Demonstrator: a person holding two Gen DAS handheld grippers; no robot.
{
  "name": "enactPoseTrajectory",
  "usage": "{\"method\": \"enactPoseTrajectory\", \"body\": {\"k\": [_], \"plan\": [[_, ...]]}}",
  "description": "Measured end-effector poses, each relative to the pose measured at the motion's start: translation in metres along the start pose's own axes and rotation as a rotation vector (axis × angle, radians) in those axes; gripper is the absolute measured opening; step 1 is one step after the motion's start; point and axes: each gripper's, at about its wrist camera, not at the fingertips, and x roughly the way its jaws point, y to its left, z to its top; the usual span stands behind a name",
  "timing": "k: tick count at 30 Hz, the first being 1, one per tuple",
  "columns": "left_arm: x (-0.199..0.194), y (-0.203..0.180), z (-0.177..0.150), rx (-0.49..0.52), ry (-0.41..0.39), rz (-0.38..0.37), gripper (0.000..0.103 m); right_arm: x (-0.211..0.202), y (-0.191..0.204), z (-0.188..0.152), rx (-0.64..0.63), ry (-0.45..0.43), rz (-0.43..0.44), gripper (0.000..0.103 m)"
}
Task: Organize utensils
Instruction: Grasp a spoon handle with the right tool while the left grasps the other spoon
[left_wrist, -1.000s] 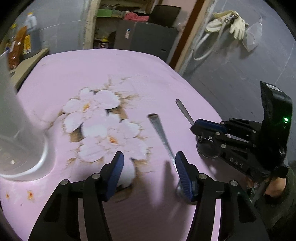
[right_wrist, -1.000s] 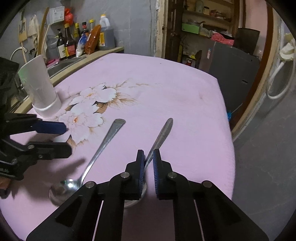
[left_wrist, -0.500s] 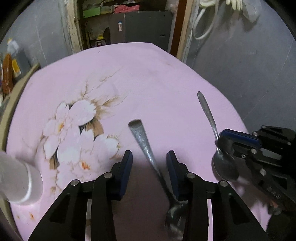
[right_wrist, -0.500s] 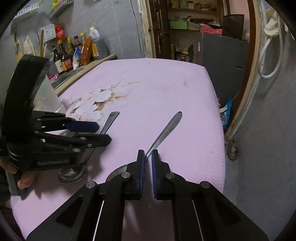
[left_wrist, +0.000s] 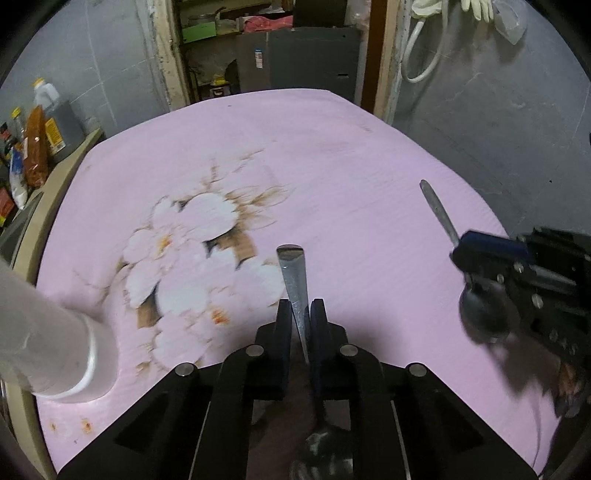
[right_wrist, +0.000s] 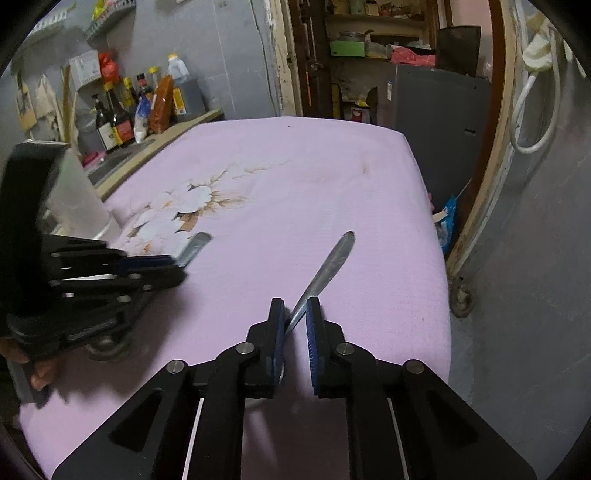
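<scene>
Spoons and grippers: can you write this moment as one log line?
left gripper: just closed on flat-ended spoon | right gripper: shut on round-ended spoon | white cup: empty, standing left | pink tablecloth

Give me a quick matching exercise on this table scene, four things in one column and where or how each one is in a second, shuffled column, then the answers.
Things:
1. flat-ended spoon
2. pointed spoon
3. white cup
4. bottles

Places or states:
A. stands on the cloth next to the flower print
B. gripped in the right gripper
C. lined up on the counter past the table's edge
D. gripped in the left gripper, whose jaws have just been closing

Pairs: 1-D, 2-B, 3-A, 4-C
</scene>
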Motion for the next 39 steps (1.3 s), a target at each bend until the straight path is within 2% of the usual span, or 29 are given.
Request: {"method": "enactPoseTrajectory", "body": {"k": [4, 10, 14, 21, 27, 30, 33, 35, 36, 37, 39], "plan": [[-0.009, 0.007, -0.007, -0.018, -0.017, 0.014, 0.008, 0.004, 0.001, 0.004, -0.007, 0.008, -0.027, 0.014], [-0.023, 0.015, -0.017, -0.034, -0.04, 0.034, 0.008, 0.011, 0.002, 0.009, 0.002, 0.016, -0.017, 0.025], [-0.029, 0.026, -0.024, -0.096, -0.044, 0.042, 0.008, 0.014, 0.008, 0.011, -0.02, 0.016, -0.035, 0.024], [-0.037, 0.042, -0.029, -0.178, -0.029, -0.016, 0.008, 0.01, 0.018, 0.007, -0.045, 0.006, -0.029, 0.014], [-0.039, 0.045, -0.024, -0.138, 0.004, -0.033, 0.009, 0.01, 0.023, 0.012, -0.096, 0.045, -0.035, 0.013], [-0.039, 0.044, -0.021, -0.112, 0.021, -0.033, 0.01, 0.014, 0.026, 0.015, -0.131, 0.065, -0.083, 0.014], [-0.037, 0.046, -0.023, -0.103, 0.039, -0.047, 0.01, 0.017, 0.028, 0.015, -0.137, 0.077, -0.094, 0.02], [-0.038, 0.048, -0.023, -0.082, 0.056, -0.052, 0.011, 0.021, 0.03, 0.016, -0.136, 0.092, -0.072, 0.032], [-0.038, 0.048, -0.023, -0.077, 0.065, -0.056, 0.011, 0.022, 0.032, 0.017, -0.137, 0.1, -0.059, 0.042], [-0.037, 0.049, -0.021, -0.078, 0.074, -0.062, 0.011, 0.025, 0.036, 0.018, -0.146, 0.11, -0.055, 0.048], [-0.038, 0.049, -0.022, -0.082, 0.083, -0.069, 0.011, 0.029, 0.042, 0.017, -0.178, 0.098, -0.092, 0.045]]}}
